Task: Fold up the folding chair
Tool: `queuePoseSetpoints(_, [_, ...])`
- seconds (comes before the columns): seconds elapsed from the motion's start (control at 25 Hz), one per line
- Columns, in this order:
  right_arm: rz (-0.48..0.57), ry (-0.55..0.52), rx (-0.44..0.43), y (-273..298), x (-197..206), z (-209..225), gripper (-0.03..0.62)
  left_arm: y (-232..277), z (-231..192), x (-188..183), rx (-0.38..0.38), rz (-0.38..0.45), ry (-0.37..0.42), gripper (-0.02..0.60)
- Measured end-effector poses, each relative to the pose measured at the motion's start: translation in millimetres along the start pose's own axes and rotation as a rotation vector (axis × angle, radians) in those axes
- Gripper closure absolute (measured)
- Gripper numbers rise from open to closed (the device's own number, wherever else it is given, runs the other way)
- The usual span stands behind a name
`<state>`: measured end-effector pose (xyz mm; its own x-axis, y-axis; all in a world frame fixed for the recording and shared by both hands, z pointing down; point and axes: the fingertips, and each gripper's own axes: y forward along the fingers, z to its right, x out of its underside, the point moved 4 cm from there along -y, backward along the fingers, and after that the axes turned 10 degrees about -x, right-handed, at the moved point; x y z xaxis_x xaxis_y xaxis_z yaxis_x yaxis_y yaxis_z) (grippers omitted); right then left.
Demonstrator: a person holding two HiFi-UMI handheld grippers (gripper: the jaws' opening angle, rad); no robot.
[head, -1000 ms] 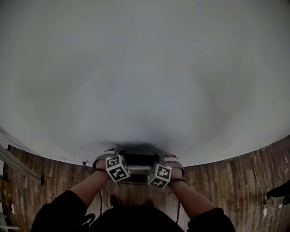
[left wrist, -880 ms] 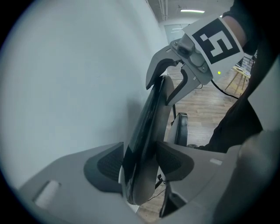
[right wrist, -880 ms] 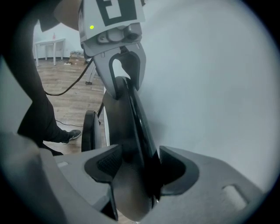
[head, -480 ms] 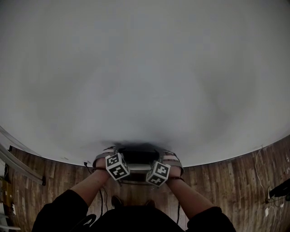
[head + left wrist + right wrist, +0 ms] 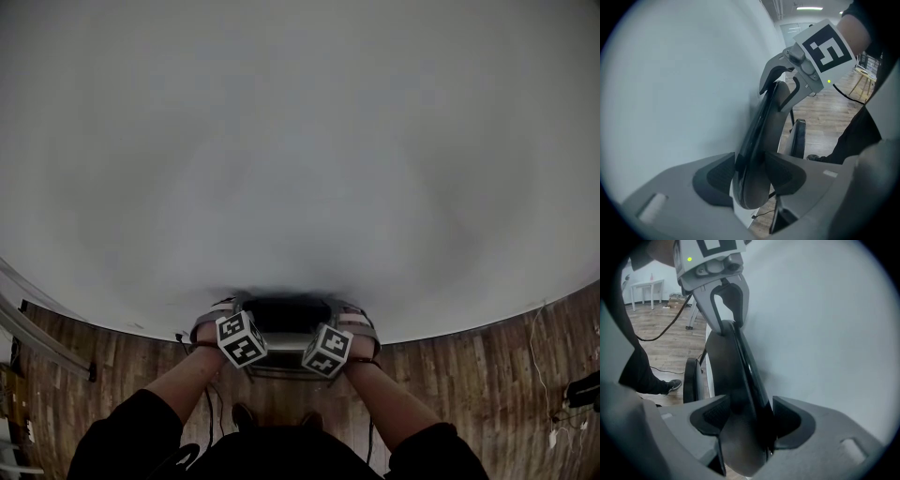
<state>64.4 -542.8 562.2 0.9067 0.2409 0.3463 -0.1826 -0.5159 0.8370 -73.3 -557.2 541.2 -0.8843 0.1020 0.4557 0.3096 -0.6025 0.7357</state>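
The dark folding chair stands against the white wall, its backrest [image 5: 286,321] between my two hands in the head view. My left gripper [image 5: 750,176] has the backrest's top edge [image 5: 764,136] between its pads, and its jaws are closing on it. My right gripper [image 5: 745,420] is shut on the same edge [image 5: 729,376] further along. Each gripper view shows the other gripper clamped on the far end: the right gripper [image 5: 787,89] and the left gripper [image 5: 726,305]. The seat [image 5: 799,138] hangs edge-on below the backrest.
The white wall [image 5: 300,141] fills most of the head view, right behind the chair. Wooden floor [image 5: 469,375] lies below, with a black cable [image 5: 661,333] trailing across it. The person's shoe [image 5: 670,386] is next to the chair. A table [image 5: 644,287] stands far off.
Both grippers and the backrest's top edge have shifted slightly up the picture, toward the wall. The grips look the same.
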Motion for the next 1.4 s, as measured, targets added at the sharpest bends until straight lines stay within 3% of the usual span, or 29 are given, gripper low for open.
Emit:
queuePoseSetpoints(0.6, [-0.013, 0.022, 0.084, 0.4, 0.7, 4.3, 0.306, 1.4, -3.5, 0.3, -0.067, 0.004, -0.014, 0.380])
queuePoseSetpoints(1.4, [-0.030, 0.016, 0.111, 2.7, 1.8, 9.4, 0.303, -16.0, -16.6, 21.8, -0.122, -0.033, -0.034, 0.428])
